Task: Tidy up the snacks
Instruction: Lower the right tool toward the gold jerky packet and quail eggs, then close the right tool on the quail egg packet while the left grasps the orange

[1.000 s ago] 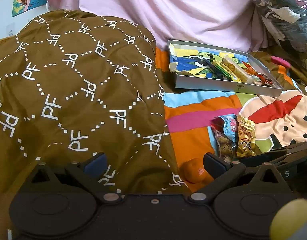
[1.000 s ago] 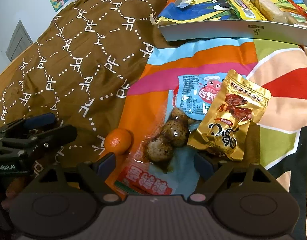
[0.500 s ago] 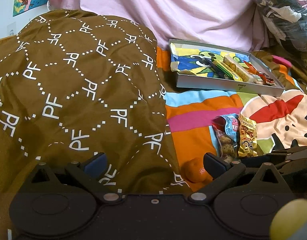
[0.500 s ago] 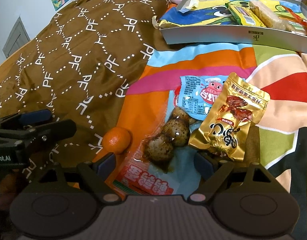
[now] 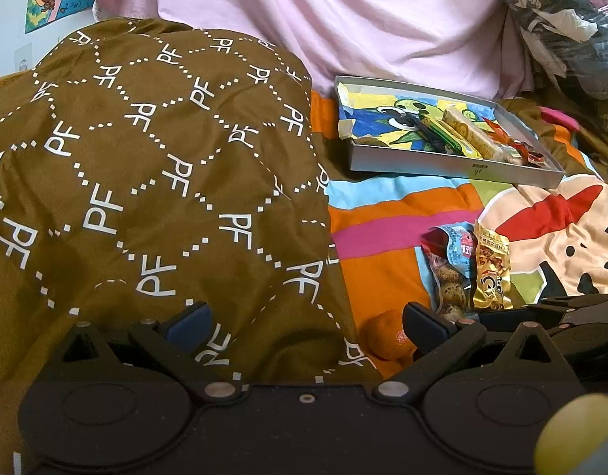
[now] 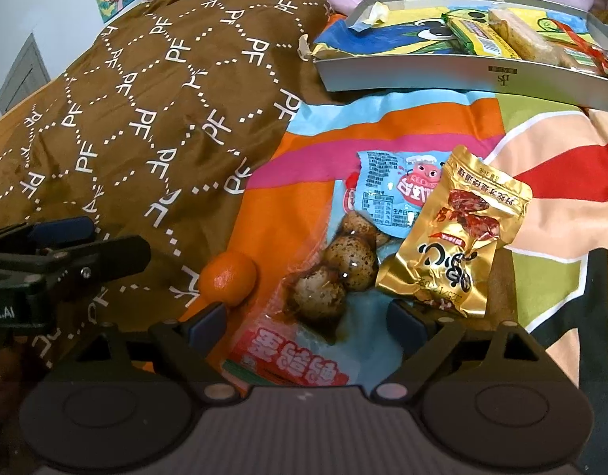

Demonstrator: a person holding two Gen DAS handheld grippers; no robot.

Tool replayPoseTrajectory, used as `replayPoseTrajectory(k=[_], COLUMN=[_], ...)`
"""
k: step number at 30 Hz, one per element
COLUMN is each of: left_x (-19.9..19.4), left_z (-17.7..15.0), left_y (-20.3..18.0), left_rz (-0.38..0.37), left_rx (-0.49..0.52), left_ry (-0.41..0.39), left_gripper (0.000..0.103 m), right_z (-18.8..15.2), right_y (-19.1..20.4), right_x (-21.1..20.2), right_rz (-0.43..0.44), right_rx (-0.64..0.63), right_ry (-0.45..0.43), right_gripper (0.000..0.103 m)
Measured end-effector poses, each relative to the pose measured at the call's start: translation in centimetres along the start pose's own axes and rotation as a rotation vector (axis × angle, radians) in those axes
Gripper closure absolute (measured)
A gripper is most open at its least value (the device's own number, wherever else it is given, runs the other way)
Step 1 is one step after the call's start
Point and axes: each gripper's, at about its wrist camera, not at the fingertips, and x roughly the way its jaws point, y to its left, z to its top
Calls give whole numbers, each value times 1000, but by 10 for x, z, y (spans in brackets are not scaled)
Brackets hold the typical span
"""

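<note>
Right gripper (image 6: 304, 324) spread wide, jaws just widened, straddling the clear pouch of speckled eggs (image 6: 335, 273) without pressing, apparently lined up for a grasp. Beside pouch: shiny gold foil packet (image 6: 454, 237), small orange tangerine (image 6: 228, 277). Beyond pouch: shallow grey cardboard tray (image 6: 442, 71). Left gripper (image 5: 304, 324) wide, empty.

Bed (image 6: 383, 134): covered with a bright cartoon-print sheet in orange, pink, blue and red. Landmark: the grey tray (image 6: 442, 69), lying flat on the sheet at the far side. A brown quilt (image 5: 145, 182) printed with white "PF" letters is heaped on the bed left of the tray. Nearer than the tray lie a clear packet of speckled eggs (image 6: 335, 277) and, overlapping its right edge, a gold foil packet (image 6: 458, 237). A small orange fruit (image 6: 228, 277) sits left of these, touching the quilt's edge.
</note>
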Motion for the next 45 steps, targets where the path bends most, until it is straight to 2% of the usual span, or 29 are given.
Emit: replayPoseTrajectory(k=[4,11,14,17,24,28,31,38,40,42,43,45], left_x=[1,4,6,8,18,29,39,58,62,65,66,65], left_z=[0,2,4,6,6,8,8,9,9,7,6,6], left_y=[-1,-6,-11,-18,-39,-55,-62,-61,-61,-63,-64,-65], left_rz=[-13,-37,-48,-74,-143,-175,-156,-133,-128,-112,-99,-84], left_rx=[6,14,28,54,124,184,216,172,169,173,177,179], left_ry=[4,12,20,25,69,111,149,210,228,253,256,258], left_gripper=[1,1,1,1,1,3,8,22,30,49,51,66], right_z=[-2,-4,-5,-6,-11,-14,-15,-13,-14,-15,-15,-15], right_y=[3,-1,-1,-5,-15,-17,-17,-20,-20,-18,-18,-16], right_x=[3,1,-1,-8,-31,-35,-33,-22,-19,-20,-20,-23], right_rz=[-22,-43,-45,-30,-1,17,13,-14,-19,-24,-24,-27], right_rx=[6,16,-9,-44,-175,-175,-175,-151,-151,-157,-158,-161], right_ry=[-17,-36,-28,-4,44,39,30,19,18,14,14,14], right_gripper=[12,28,36,39,39,35,34,31,31,35,40,44])
